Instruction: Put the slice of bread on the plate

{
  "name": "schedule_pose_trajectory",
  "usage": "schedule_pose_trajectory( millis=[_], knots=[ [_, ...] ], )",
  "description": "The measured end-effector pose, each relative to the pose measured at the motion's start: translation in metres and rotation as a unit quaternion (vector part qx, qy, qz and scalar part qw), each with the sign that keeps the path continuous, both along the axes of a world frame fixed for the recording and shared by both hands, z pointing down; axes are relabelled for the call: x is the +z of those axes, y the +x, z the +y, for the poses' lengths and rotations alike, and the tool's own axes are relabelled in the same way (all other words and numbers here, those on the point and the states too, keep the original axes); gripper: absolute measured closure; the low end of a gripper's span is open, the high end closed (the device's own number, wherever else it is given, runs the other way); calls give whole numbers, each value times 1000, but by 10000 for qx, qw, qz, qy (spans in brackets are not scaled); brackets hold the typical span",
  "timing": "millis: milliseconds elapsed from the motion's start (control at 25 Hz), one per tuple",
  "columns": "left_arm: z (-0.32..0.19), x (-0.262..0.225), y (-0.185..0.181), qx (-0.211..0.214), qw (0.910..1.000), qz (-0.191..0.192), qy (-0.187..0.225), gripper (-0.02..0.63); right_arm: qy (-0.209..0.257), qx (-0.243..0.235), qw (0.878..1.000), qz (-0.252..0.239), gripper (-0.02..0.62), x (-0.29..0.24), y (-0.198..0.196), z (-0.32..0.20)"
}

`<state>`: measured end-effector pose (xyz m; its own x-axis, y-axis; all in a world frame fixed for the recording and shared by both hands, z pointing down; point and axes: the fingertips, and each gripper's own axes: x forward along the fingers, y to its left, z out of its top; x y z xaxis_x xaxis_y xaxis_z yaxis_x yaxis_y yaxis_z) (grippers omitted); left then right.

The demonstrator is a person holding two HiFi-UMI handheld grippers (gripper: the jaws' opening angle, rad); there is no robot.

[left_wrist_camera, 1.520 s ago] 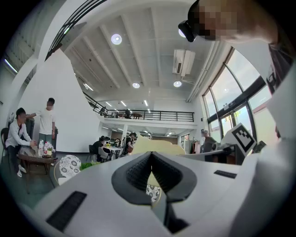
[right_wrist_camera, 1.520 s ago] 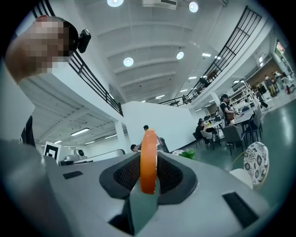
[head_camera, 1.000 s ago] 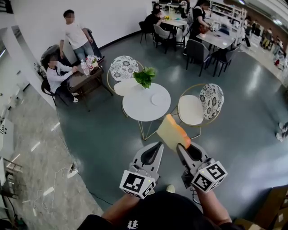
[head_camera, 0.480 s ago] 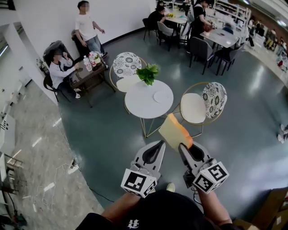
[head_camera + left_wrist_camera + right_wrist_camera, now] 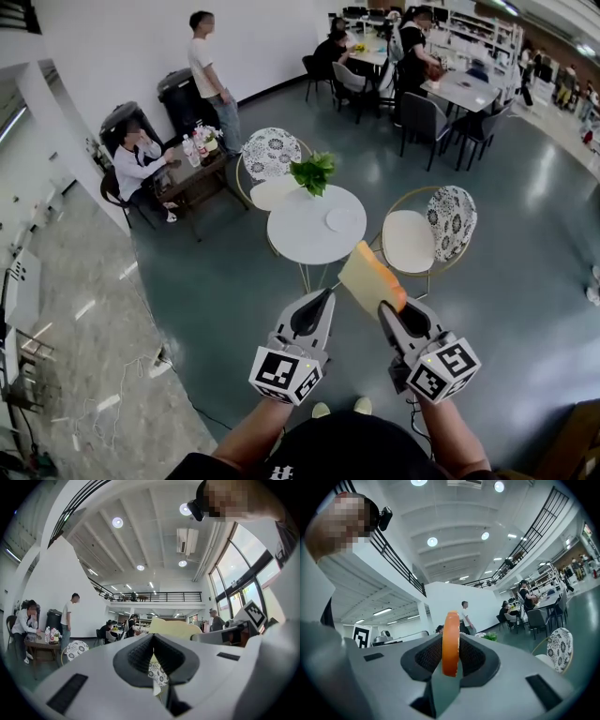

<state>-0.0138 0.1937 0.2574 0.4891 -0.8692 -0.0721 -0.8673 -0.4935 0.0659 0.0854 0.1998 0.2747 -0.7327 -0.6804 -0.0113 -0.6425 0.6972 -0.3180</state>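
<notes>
Compared with a second ago, the round white table [image 5: 302, 239] sits a little lower and nearer in the head view, so the person seems to be approaching it. The plate [image 5: 339, 219] on it is empty and well apart from both grippers. The slice of bread [image 5: 370, 277] is still in the air, clamped by the right gripper [image 5: 390, 311], whose jaws stand narrowly apart around it. The left gripper [image 5: 323, 300] is closed and carries nothing.

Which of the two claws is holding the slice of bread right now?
The right claw: the slice of bread stands edge-on, clamped between its pads. The left claw beside it is closed on nothing.
</notes>
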Motion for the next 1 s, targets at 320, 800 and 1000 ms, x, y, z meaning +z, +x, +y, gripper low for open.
schedule_pose_trajectory(
  millis=[320, 800, 1000],
  knots=[
    [-37, 12, 9, -117, 9999, -56, 56, 598, 50, -63, 10000, 19, 499, 13, 12, -26],
    [-65, 30, 37, -390, 9991, -125, 70, 598, -77, -185, 9997, -119, 499, 40, 44, -48],
    [-80, 31, 45, -370, 9992, -116, 56, 598, -74, -160, 9998, -122, 499, 39, 52, -60]
  ],
)
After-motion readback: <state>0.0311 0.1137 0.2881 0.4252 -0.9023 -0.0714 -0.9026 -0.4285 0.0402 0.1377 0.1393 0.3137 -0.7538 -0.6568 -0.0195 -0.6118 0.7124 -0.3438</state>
